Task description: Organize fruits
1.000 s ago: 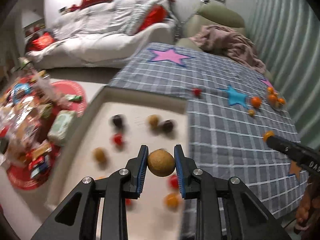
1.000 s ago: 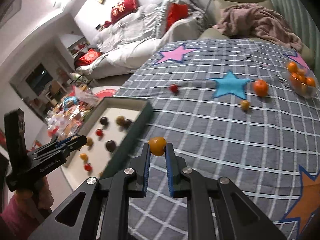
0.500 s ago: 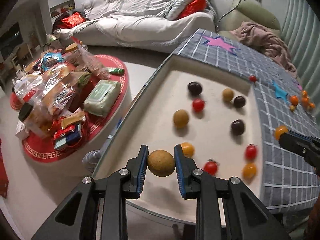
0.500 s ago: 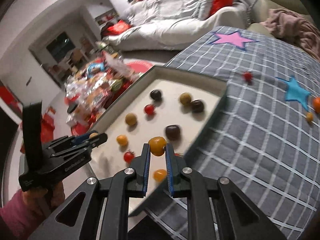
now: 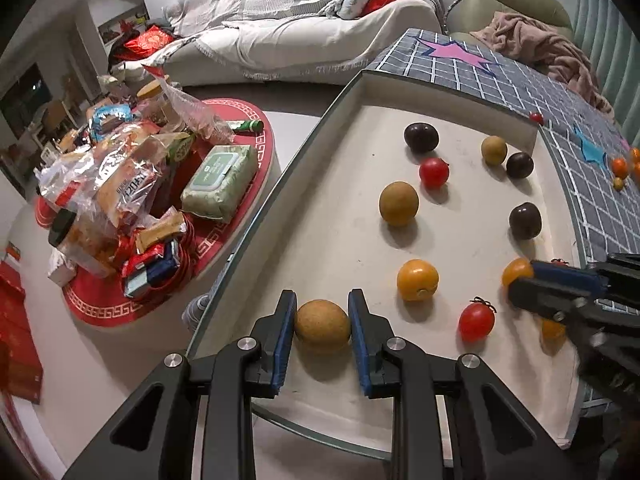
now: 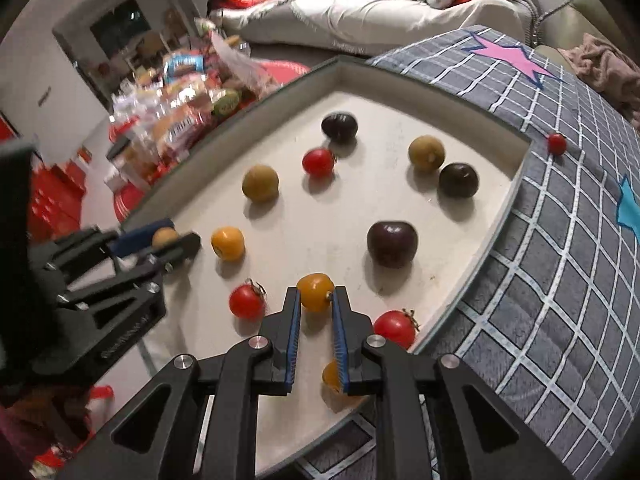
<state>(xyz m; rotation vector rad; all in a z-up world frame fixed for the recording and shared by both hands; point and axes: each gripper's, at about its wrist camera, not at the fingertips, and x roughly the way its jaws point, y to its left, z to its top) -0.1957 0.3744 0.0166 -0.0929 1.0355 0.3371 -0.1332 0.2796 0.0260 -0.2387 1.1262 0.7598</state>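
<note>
My left gripper (image 5: 322, 322) is shut on a round tan fruit (image 5: 322, 327), held low over the near-left corner of the cream tray (image 5: 472, 92). It shows again at the left of the right wrist view, as the left gripper (image 6: 170, 240). My right gripper (image 6: 316, 300) is shut on a small orange tomato (image 6: 315, 291) above the tray's near side, between a red tomato (image 6: 247, 301) and another red tomato (image 6: 394, 327). Several fruits lie on the tray: dark plums (image 6: 392, 243), tan fruits (image 6: 260, 182), an orange fruit (image 6: 227, 243).
The tray sits beside a grey checked cloth (image 6: 560, 240) with star patches, where a red tomato (image 6: 556, 143) lies loose and several oranges (image 5: 620, 166) sit far right. Left of the tray, a low red round table (image 5: 160, 184) is piled with snack packets. A sofa (image 5: 300, 28) stands behind.
Both grippers swung left from the checked cloth to over the tray and sank lower, each still holding its fruit. The views now look down onto the tray.
</note>
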